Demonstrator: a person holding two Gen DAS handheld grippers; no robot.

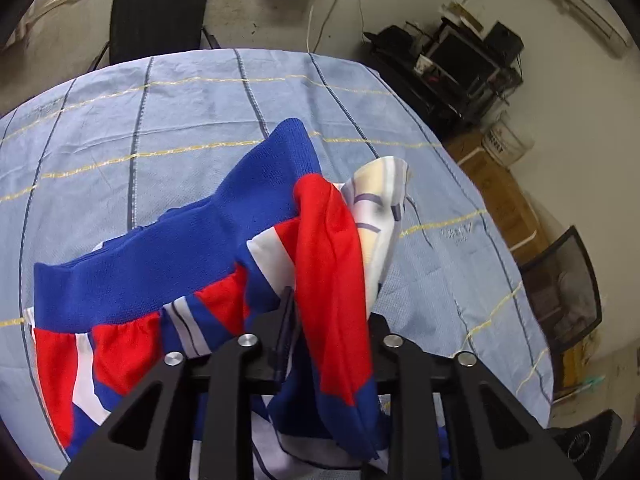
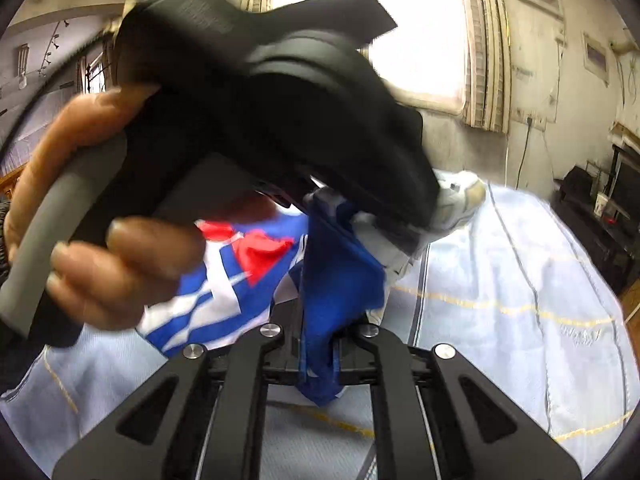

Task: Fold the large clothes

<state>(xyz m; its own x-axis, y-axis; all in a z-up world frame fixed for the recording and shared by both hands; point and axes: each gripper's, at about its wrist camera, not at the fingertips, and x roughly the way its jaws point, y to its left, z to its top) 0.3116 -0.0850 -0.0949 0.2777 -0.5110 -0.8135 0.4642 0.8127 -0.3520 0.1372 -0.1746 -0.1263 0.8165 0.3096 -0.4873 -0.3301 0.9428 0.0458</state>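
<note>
— Which step were you on?

— Gathering, I'd judge. My left gripper (image 1: 332, 312) had its jaws narrowed on a red fold of the jersey (image 1: 160, 248), and my right gripper (image 2: 320, 332) pinched a blue fold. The jersey hung bunched between them, low over the tabletop (image 1: 160, 120).

— And next?

— Probably spreading both hands apart to flatten it.

— The room?

— A blue checked cloth covered the tabletop. A black chair (image 1: 160, 12) stood beyond it, with cluttered shelves (image 1: 460, 64) by the wall.
</note>
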